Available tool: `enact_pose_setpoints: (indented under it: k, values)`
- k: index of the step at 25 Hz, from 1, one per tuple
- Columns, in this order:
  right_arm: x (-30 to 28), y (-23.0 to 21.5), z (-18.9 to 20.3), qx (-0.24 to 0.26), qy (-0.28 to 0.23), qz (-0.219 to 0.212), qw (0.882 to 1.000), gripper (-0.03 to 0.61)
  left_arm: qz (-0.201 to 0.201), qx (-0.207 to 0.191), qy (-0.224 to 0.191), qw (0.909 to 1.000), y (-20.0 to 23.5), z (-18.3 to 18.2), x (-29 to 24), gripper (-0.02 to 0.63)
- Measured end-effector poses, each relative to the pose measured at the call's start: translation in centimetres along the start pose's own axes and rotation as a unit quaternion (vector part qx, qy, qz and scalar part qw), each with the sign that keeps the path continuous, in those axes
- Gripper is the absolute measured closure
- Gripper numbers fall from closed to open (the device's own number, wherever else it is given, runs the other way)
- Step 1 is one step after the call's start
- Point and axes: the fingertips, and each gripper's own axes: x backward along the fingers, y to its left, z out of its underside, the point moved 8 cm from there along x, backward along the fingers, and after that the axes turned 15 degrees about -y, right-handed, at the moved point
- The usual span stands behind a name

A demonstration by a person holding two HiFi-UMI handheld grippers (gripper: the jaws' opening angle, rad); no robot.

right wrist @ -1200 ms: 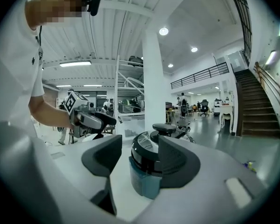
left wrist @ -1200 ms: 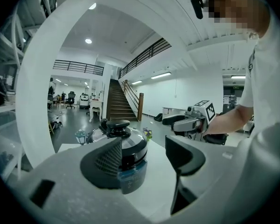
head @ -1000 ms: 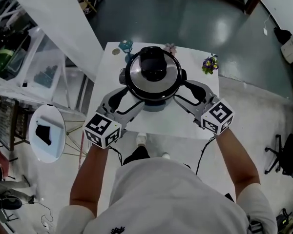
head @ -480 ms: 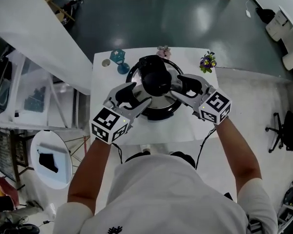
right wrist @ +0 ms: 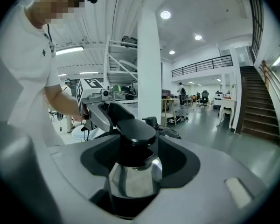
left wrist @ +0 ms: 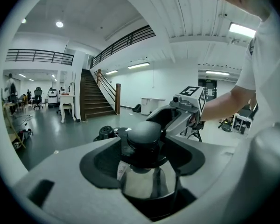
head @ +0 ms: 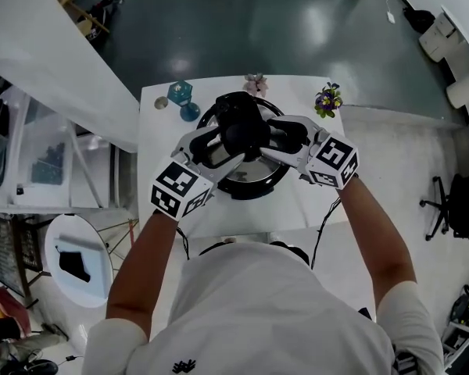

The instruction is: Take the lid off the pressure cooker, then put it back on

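Observation:
The pressure cooker (head: pixel 246 186) stands on the white table (head: pixel 168 221) with its steel lid (head: pixel 219 156) on. The lid's black knob (head: pixel 242 127) rises at its centre. My left gripper (head: pixel 225 145) reaches in from the left and my right gripper (head: pixel 278 141) from the right, so they flank the knob. In the left gripper view the knob (left wrist: pixel 143 135) sits between the jaws with gaps on both sides. The right gripper view shows the knob (right wrist: pixel 136 133) the same way. The right jaws have just been opening, and both grippers are open.
A teal goblet (head: pixel 181 94), a small round object (head: pixel 162 102), a pink flower (head: pixel 255 82) and a pot of purple flowers (head: pixel 327 100) line the table's far edge. A round white side table (head: pixel 74 260) stands low at the left.
Both grippers have moved from the cooker's near sides up and inward over the lid, and their jaws now flank the knob. The camera has shifted forward a little.

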Motion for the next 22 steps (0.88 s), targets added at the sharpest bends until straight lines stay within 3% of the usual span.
enact_pose_setpoints:
  k: [9,16,22]
  values:
    - [-0.7,-1.3,-0.2,0.007,0.007,-0.054,0.999,0.308,-0.013,-0.004,0.023,0.9996,0.7,0.2,-0.9,0.328]
    - [-1.7,-1.7,-0.2,0.023,0.026,-0.102,0.994,0.298,-0.013,-0.035,0.069,0.9969,0.4,0.5,-1.9,0.328]
    - [-2.4,-1.7,-0.3,0.036,0.04,-0.126,0.991,0.307,0.001,-0.054,0.082,0.9951,0.2,0.0,-3.0,0.327]
